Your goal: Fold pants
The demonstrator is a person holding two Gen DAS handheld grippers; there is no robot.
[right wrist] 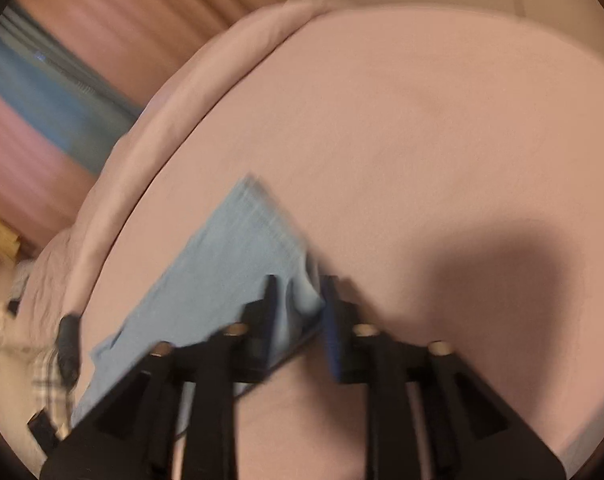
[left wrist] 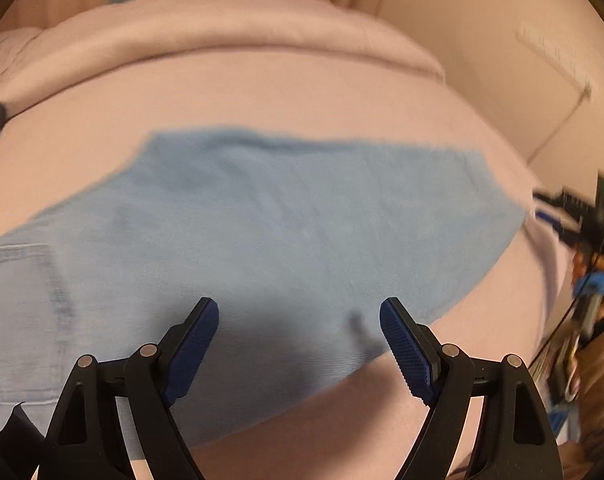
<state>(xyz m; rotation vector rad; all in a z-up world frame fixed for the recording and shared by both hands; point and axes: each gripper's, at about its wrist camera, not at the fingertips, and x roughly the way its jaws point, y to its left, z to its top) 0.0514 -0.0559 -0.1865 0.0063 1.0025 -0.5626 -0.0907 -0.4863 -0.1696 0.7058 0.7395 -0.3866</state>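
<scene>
Light blue pants (left wrist: 286,220) lie spread flat on a pink bed (left wrist: 262,92). My left gripper (left wrist: 298,320) is open and empty, hovering over the near edge of the pants. In the right wrist view, my right gripper (right wrist: 300,304) is shut on a bunched end of the pants (right wrist: 230,264), with blue cloth pinched between its fingers. The right gripper also shows at the far right of the left wrist view (left wrist: 582,220), at the pants' right end. The view is blurred by motion.
A folded pink duvet (left wrist: 206,36) lies along the far side of the bed. Pink curtains (right wrist: 102,20) and a wall stand behind. Cluttered items (right wrist: 42,360) lie beside the bed at the left of the right wrist view.
</scene>
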